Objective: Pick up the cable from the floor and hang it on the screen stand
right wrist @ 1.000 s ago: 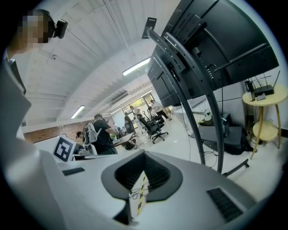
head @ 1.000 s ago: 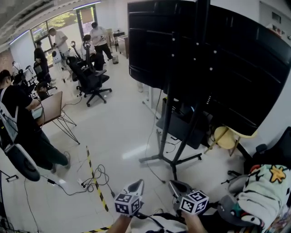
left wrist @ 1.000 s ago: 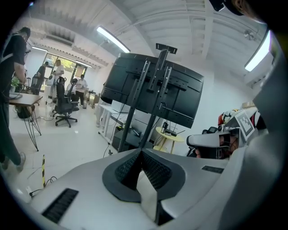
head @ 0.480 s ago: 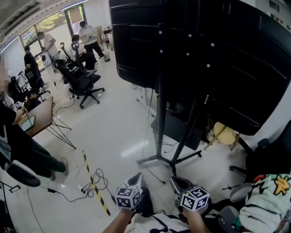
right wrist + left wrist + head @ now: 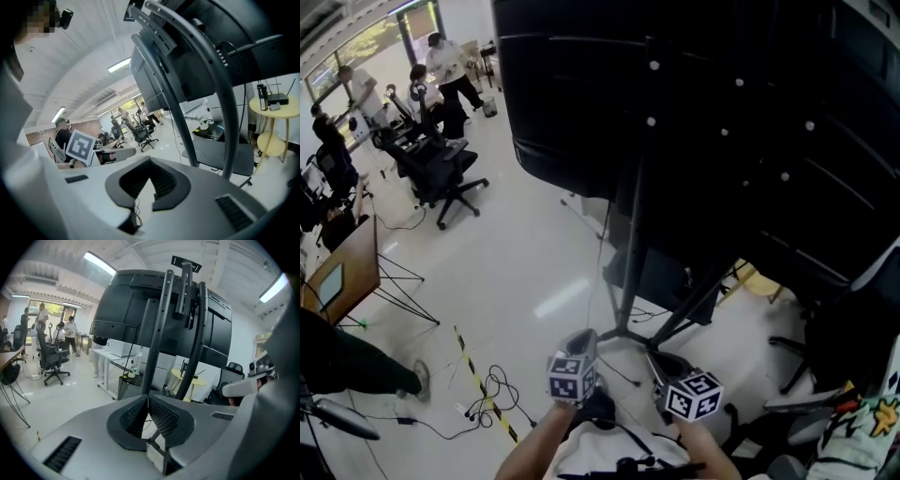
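The black cable [image 5: 492, 392] lies in loose loops on the white floor, left of both grippers and beside the striped tape. A large black screen [image 5: 722, 122] hangs on its stand [image 5: 630, 253], whose legs spread on the floor just ahead of the grippers. My left gripper [image 5: 581, 337] is shut and holds nothing; in the left gripper view its jaws [image 5: 148, 398] meet at the tips, and the stand's uprights [image 5: 154, 333] rise close ahead. My right gripper [image 5: 661, 361] is shut and empty too, and the right gripper view [image 5: 150, 161] looks up past the stand's curved tubes [image 5: 220, 93].
Yellow-black tape [image 5: 467, 361] crosses the floor by the cable. A black office chair [image 5: 441, 169] and several people [image 5: 356, 89] are at the far left. A wooden desk [image 5: 342, 272] stands left, a yellow side table [image 5: 759, 279] behind the stand, and a dark chair [image 5: 834, 337] at right.
I have come closer to the screen stand. Both grippers have moved forward towards its base, and the cable now lies further left and behind them. Neither gripper has taken hold of anything.
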Motion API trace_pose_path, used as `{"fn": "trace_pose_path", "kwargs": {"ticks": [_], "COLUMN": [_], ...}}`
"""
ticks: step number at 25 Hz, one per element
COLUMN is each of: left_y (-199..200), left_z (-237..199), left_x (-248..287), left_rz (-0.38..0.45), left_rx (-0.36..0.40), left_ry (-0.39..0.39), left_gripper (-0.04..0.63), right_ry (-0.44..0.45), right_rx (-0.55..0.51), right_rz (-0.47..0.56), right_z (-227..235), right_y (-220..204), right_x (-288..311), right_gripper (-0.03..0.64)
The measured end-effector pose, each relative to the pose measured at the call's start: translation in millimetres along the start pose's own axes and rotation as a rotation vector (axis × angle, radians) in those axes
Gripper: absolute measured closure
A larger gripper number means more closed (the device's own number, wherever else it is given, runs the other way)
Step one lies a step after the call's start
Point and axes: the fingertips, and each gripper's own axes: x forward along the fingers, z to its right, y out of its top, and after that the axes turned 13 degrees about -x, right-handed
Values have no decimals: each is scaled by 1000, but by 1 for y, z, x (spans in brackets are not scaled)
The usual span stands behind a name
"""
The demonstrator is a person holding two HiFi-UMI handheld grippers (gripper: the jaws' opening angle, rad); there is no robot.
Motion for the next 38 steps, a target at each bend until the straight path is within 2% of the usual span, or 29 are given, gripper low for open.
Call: {"fn": "trace_pose_path", "kwargs": {"ticks": [4,7,9,12,17,23,29,34,38], "left_y": [17,25,25,15,1,-21,-32,-44,-45], "left_z": [-35,-56,-72,-102,-149,-177,-196,-205,-214], "left_x": [54,87,111,150,219,284,325,353,366], "left_rz": [-49,-101,-130,-172,-259,-355,-427,-460,-479], "left_rx": [33,47,58,82,169,211,164,86,145], "left_ry": [-12,-26,-23,1,56,75,87,44,60], "left_gripper": [583,503,500,500,500,468,468,468,467], "right_ry": [-29,-53,-68,-90,-116,-174,-263,-266,-270], "right_rx": [3,4,16,44,66,111,176,208,206], "right_rz": [-4,-9,-11,-24,-67,-109,-120,-90,-87], "right_z": [18,26,32,39,52,78,110,115,114], "right_y": [20,31,35,30,20,2,-6,-6,-11], "right_x": [58,92,109,129,155,181,212,221,222], "right_gripper": [617,617,617,617,617,617,615,615,615]}}
